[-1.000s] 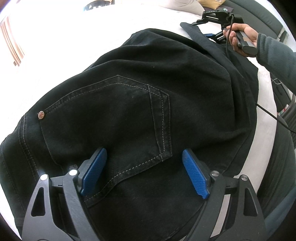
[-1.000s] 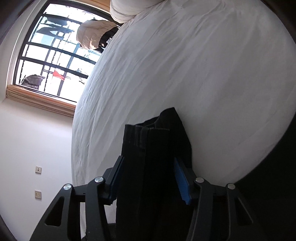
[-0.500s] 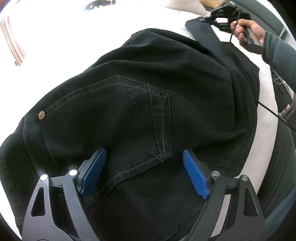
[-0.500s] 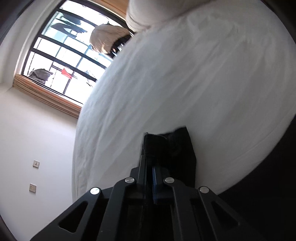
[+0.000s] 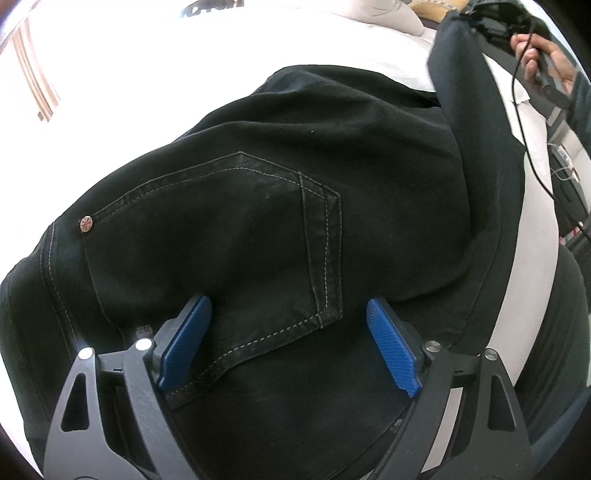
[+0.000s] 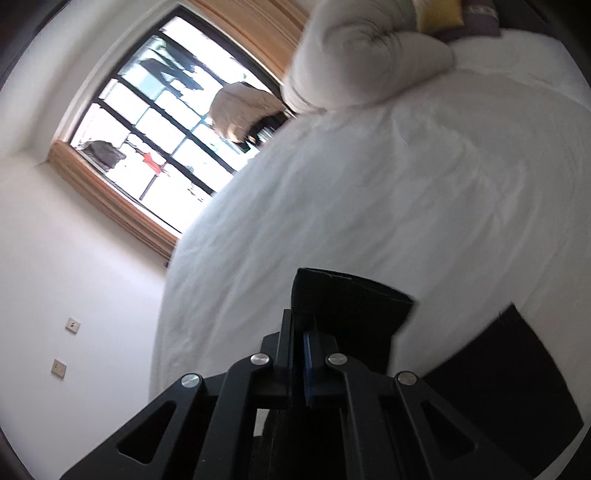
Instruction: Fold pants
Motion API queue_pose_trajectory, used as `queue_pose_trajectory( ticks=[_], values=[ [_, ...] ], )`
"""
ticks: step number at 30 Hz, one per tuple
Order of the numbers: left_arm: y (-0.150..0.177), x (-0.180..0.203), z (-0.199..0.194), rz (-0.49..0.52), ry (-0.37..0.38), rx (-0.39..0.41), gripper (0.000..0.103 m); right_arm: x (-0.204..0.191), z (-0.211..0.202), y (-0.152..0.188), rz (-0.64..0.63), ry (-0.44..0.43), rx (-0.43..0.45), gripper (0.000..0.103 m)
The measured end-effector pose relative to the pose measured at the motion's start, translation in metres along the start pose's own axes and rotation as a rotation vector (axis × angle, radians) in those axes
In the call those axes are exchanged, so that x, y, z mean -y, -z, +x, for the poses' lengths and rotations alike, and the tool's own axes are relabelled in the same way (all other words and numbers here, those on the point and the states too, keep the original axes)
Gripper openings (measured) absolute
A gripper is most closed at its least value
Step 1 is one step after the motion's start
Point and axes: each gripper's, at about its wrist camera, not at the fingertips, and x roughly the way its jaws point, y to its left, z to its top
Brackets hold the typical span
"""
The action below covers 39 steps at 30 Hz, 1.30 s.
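Black pants (image 5: 280, 206) lie on the white bed (image 5: 140, 92), seat side up with a stitched back pocket. My left gripper (image 5: 288, 343) is open, its blue pads straddling the pocket's lower corner at the waist end, pressed on the cloth. My right gripper (image 6: 304, 354) is shut on the leg hems (image 6: 351, 299) and holds them lifted above the bed. In the left wrist view the right gripper (image 5: 491, 18) shows at top right with the raised leg (image 5: 469, 85) hanging from it.
A rolled white duvet (image 6: 365, 62) and pillows lie at the bed's far end. A window (image 6: 162, 122) is beyond the bed. The bed's right edge (image 5: 535, 229) drops to dark furniture and cables.
My right gripper closed on the leg hems and lifted them up off the bed, away from the left gripper. The left gripper stayed open on the waist.
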Motion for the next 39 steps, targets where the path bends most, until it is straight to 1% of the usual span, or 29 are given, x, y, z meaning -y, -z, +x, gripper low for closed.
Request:
queue_pose_trajectory(
  ticks=[2, 4, 6, 7, 10, 11, 13, 17, 18, 20, 22, 26, 28, 30, 32, 34, 37, 39],
  values=[
    [0.0, 0.0, 0.0, -0.011, -0.006, 0.005, 0.086, -0.007, -0.015, -0.004, -0.025, -0.037, 0.041, 0.005],
    [0.0, 0.001, 0.001, -0.016, -0.016, 0.01, 0.086, -0.001, -0.037, -0.003, -0.043, -0.062, 0.082, 0.005],
    [0.001, 0.003, 0.001, -0.015, -0.025, 0.014, 0.086, 0.016, -0.053, 0.004, -0.039, -0.067, 0.112, 0.005],
    [0.001, 0.004, 0.001, -0.015, -0.028, 0.015, 0.086, 0.03, -0.058, 0.009, -0.024, -0.056, 0.118, 0.005],
    [0.002, 0.006, 0.001, -0.011, -0.035, 0.014, 0.086, 0.092, -0.073, 0.034, 0.098, -0.02, 0.116, 0.005],
    [0.003, 0.007, 0.001, -0.011, -0.037, 0.013, 0.086, 0.118, -0.08, 0.049, 0.161, 0.002, 0.112, 0.005],
    [0.003, 0.01, 0.0, -0.01, -0.042, 0.013, 0.086, 0.154, -0.094, 0.077, 0.251, 0.039, 0.109, 0.005],
    [0.003, 0.017, 0.002, -0.006, -0.061, 0.012, 0.088, 0.196, -0.11, 0.118, 0.359, 0.111, 0.088, 0.005],
    [0.003, 0.017, 0.002, -0.006, -0.063, 0.011, 0.088, 0.201, -0.111, 0.124, 0.372, 0.121, 0.082, 0.005],
    [0.002, 0.019, 0.002, -0.007, -0.067, 0.006, 0.088, 0.206, -0.109, 0.129, 0.381, 0.141, 0.071, 0.005],
    [0.002, 0.022, 0.001, -0.009, -0.07, 0.005, 0.088, 0.204, -0.104, 0.127, 0.365, 0.161, 0.062, 0.005],
    [0.001, 0.025, 0.002, -0.016, -0.075, 0.009, 0.088, 0.191, -0.091, 0.113, 0.281, 0.245, 0.025, 0.005],
    [0.002, 0.026, 0.002, -0.019, -0.076, 0.013, 0.088, 0.184, -0.09, 0.108, 0.251, 0.238, 0.036, 0.005],
    [0.002, 0.027, 0.002, -0.02, -0.077, 0.017, 0.088, 0.182, -0.095, 0.103, 0.25, 0.179, 0.078, 0.005],
    [0.004, 0.025, 0.003, -0.021, -0.076, 0.019, 0.088, 0.179, -0.098, 0.098, 0.227, 0.15, 0.099, 0.005],
    [0.005, 0.025, 0.002, -0.024, -0.076, 0.022, 0.088, 0.173, -0.09, 0.089, 0.192, 0.159, 0.083, 0.005],
    [0.006, 0.024, 0.002, -0.03, -0.079, 0.027, 0.089, 0.158, -0.071, 0.065, 0.149, 0.184, 0.047, 0.005],
    [0.006, 0.025, 0.002, -0.034, -0.081, 0.027, 0.089, 0.144, -0.066, 0.049, 0.117, 0.163, 0.044, 0.005]
  ],
)
